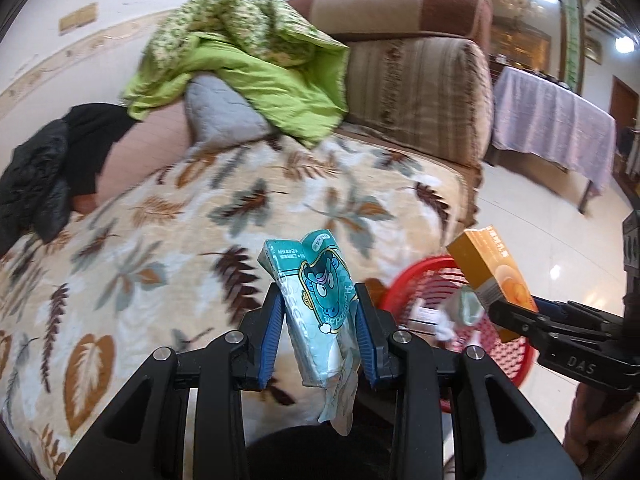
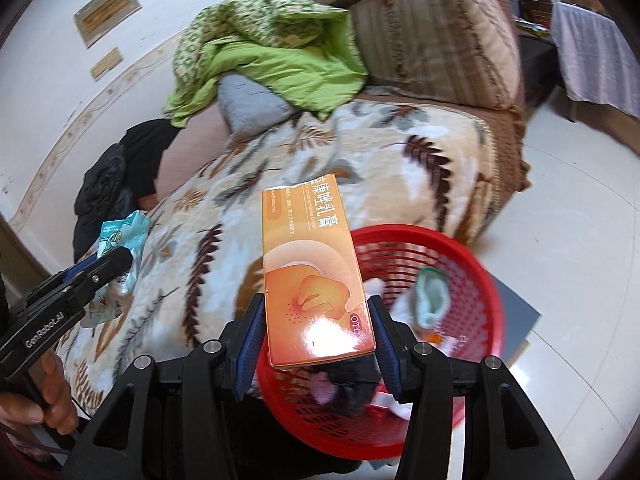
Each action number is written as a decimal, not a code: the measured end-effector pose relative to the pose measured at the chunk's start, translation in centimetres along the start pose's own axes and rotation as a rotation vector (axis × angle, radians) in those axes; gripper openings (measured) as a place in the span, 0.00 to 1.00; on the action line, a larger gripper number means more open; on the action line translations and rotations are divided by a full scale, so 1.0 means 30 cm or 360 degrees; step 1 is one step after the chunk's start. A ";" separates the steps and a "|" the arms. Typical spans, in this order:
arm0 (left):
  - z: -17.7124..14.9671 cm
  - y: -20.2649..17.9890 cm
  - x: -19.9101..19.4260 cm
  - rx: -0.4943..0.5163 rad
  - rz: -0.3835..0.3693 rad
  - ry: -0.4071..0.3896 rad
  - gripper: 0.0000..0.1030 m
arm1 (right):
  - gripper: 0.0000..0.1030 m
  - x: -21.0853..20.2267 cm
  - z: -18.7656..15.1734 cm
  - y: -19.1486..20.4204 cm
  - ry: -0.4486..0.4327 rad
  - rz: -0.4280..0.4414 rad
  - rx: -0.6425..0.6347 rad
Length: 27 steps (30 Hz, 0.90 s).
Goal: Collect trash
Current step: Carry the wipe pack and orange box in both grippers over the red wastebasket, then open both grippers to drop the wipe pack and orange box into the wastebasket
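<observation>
A: Where's the trash?

B: Two pieces are held. The teal tissue pack (image 1: 316, 312) is clamped between the blue pads of the left tool (image 1: 320, 320), tilted, above the leaf-print blanket (image 1: 160, 208) on the sofa. The orange cream box (image 2: 316, 280) is pinched by the right tool (image 2: 318, 332), its lower end over the near rim of the red basket (image 2: 472, 256).

A: And the basket?

B: It sits on the tiled floor (image 2: 580, 208), just beside the sofa's front edge. Inside it lie a pale teal scrap (image 2: 432, 300) and some white and pink bits, too blurred to name.

A: Anything further out?

B: A green quilt (image 1: 256, 64) is heaped over a grey pillow (image 1: 220, 112) against the striped armrest (image 1: 420, 92), with a black jacket (image 1: 36, 176) well off to the left
</observation>
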<state>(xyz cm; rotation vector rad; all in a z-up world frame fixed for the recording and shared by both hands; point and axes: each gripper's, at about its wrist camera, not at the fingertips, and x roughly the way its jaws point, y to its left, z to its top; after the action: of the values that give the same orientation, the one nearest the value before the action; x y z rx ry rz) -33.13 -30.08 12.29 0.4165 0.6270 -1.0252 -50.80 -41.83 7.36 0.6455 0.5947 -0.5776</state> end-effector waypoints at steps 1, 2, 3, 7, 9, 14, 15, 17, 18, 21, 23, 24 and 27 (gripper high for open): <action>0.006 -0.020 0.009 0.0010 -0.0037 0.0022 0.32 | 0.53 -0.003 -0.001 -0.011 0.0001 -0.0012 0.0008; 0.010 -0.034 0.017 0.0013 -0.0060 0.0034 0.32 | 0.53 -0.007 -0.003 -0.029 0.0002 -0.0030 0.0022; 0.016 -0.045 0.025 0.0016 -0.0081 0.0046 0.32 | 0.53 -0.010 -0.004 -0.042 0.0004 -0.0040 0.0031; 0.038 -0.089 0.050 0.0033 -0.0145 0.0073 0.32 | 0.53 -0.021 -0.003 -0.080 0.0008 -0.0070 0.0062; 0.048 -0.115 0.061 0.0042 -0.0178 0.0082 0.32 | 0.53 -0.029 0.002 -0.090 0.0001 -0.0077 0.0069; 0.062 -0.160 0.085 0.0060 -0.0239 0.0112 0.32 | 0.52 -0.039 0.015 -0.109 -0.0018 -0.0090 0.0090; 0.063 -0.168 0.089 0.0066 -0.0248 0.0117 0.32 | 0.52 -0.039 0.017 -0.112 -0.0018 -0.0093 0.0092; 0.065 -0.191 0.099 0.0085 -0.0261 0.0120 0.32 | 0.52 -0.035 0.020 -0.119 -0.0015 -0.0097 0.0101; 0.065 -0.201 0.104 0.0095 -0.0264 0.0121 0.32 | 0.52 -0.032 0.020 -0.121 -0.0014 -0.0097 0.0104; 0.064 -0.225 0.126 0.0108 -0.0274 0.0139 0.32 | 0.50 -0.010 0.016 -0.133 0.0008 -0.0108 0.0113; 0.063 -0.243 0.146 0.0119 -0.0287 0.0154 0.33 | 0.49 0.007 0.013 -0.141 0.0028 -0.0120 0.0133; 0.062 -0.251 0.153 0.0127 -0.0292 0.0160 0.34 | 0.49 0.009 0.013 -0.145 0.0032 -0.0129 0.0142; 0.051 -0.276 0.173 0.0174 -0.0318 0.0186 0.38 | 0.49 0.003 0.013 -0.151 0.0021 -0.0151 0.0135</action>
<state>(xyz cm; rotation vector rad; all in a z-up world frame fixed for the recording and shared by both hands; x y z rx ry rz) -38.09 -38.25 9.75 0.5203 0.7301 -1.2360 -53.56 -45.11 5.84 0.7040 0.6180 -0.6904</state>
